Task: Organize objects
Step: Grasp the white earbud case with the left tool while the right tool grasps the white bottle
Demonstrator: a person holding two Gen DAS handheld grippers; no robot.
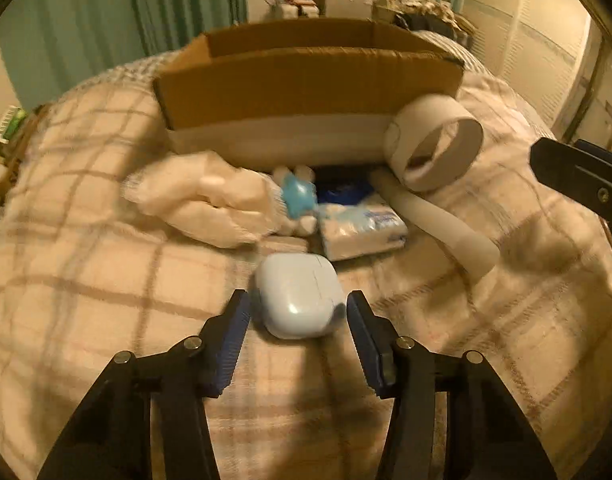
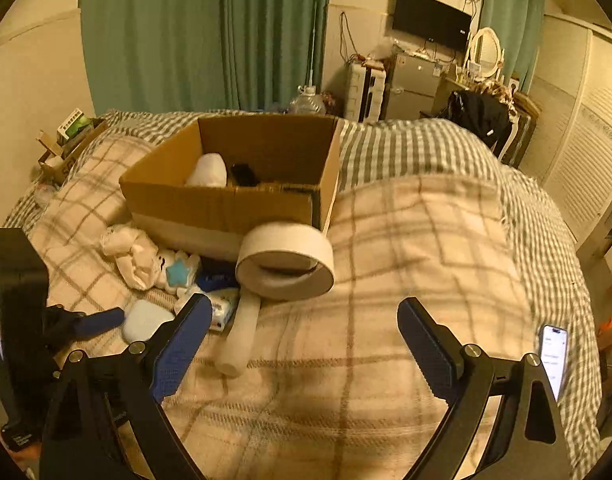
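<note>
The left gripper [image 1: 298, 312] stands released, its blue-padded jaws spread to either side of the pale blue rounded plastic earbud case [image 1: 300, 295], which lies on the beige plaid blanket [image 1: 86, 280] directly ahead and between the fingertips — not yet pinched, with a gap showing at each pad. The case's longer side seems to run roughly across the jaw line, so closing should catch it squarely. The right gripper [image 2: 304, 320] hangs unclenched and empty over bare blanket, well apart from the case; the left is plainly nearer. Beyond stands the open brown cardboard box [image 1: 306, 84], the likely destination — the white ring-headed handheld fan [image 1: 433, 148] leans against it.
</note>
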